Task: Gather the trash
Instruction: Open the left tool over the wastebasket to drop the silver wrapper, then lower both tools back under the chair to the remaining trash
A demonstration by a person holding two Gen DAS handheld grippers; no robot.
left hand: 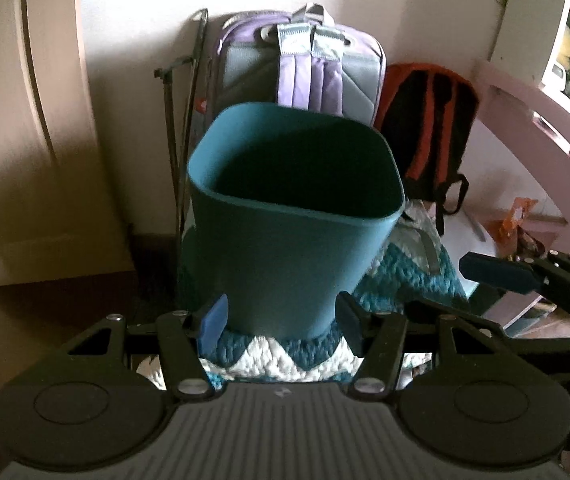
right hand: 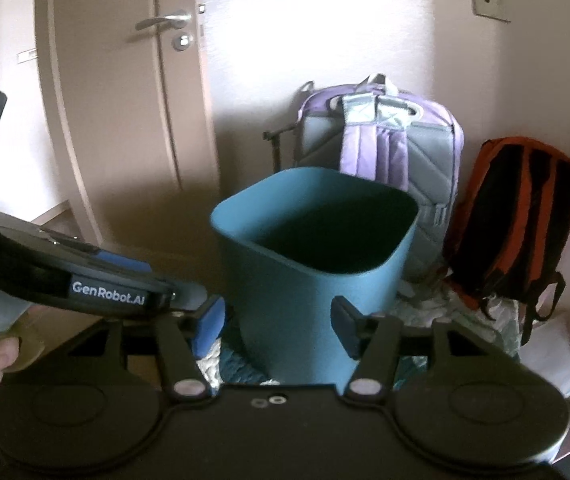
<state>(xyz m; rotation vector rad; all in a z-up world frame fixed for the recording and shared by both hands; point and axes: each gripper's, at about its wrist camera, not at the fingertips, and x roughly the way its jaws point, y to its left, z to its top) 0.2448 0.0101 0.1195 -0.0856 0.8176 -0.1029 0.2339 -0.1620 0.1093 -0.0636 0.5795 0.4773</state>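
While both claws stand parted with nothing between their blue pads, a teal plastic waste bin (left hand: pixel 293 216) with a rounded-square mouth stands upright straight ahead of them, on a teal-and-white zigzag knitted rug (left hand: pixel 281 360). Its dark inside shows no contents that can be made out. In the left wrist view the left gripper (left hand: pixel 281 320) frames the bin's base without touching it; the right gripper (right hand: pixel 281 326) does the same in its own view, and its tip shows at the right edge of the left view. Behind the bin a lilac and grey backpack (left hand: pixel 309 64) leans on the pale wall, with an orange and black backpack (left hand: pixel 429 120) beside it. A beige door (right hand: pixel 125 100) with a metal handle stands left of them.
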